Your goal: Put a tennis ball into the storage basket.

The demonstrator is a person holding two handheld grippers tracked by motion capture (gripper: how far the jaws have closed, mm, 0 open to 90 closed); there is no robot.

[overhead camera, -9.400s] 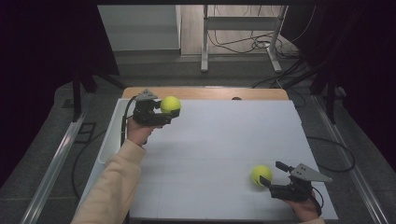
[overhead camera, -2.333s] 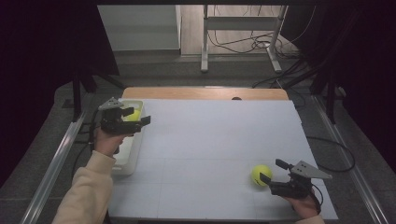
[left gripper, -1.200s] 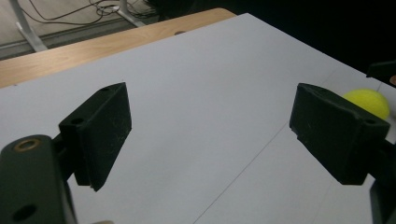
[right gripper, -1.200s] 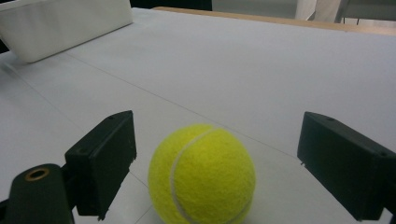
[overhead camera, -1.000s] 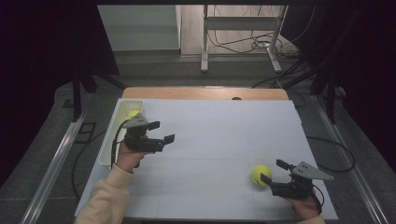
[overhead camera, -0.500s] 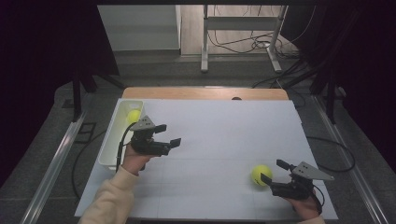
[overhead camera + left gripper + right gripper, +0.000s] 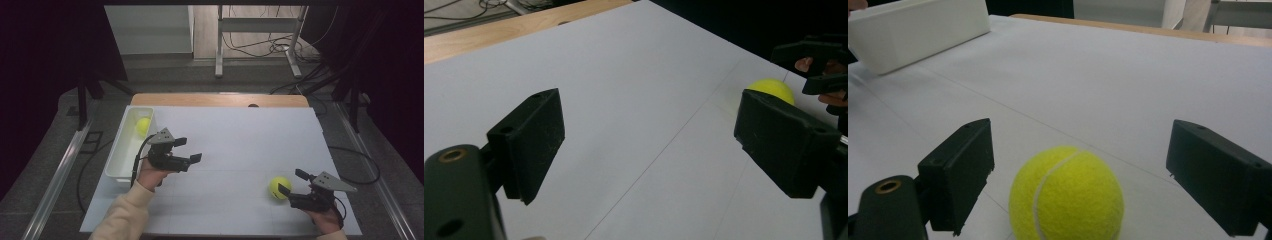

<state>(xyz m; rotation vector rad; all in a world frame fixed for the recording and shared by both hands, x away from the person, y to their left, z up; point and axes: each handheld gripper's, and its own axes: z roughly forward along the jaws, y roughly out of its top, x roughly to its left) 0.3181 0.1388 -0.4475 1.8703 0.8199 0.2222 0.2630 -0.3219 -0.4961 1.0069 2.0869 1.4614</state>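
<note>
With the right gripper (image 7: 287, 183) wide around the near-right tennis ball (image 7: 279, 187), close squarely on its middle, while the empty, wide left gripper (image 7: 188, 152) stays clear by the bin (image 7: 119, 155).

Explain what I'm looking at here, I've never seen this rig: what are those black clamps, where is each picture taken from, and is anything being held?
A person stands at a white table with a hand-held two-jaw clamp in each hand. The high view looks down from above; the other two pictures come from cameras riding on each clamp, looking along its black jaws. The left gripper is open and empty over bare table, beside a white bin with one tennis ball in the bin. The right gripper is open too, with a second tennis ball resting on the table between its jaws, not touching them. Nothing is held.
</note>
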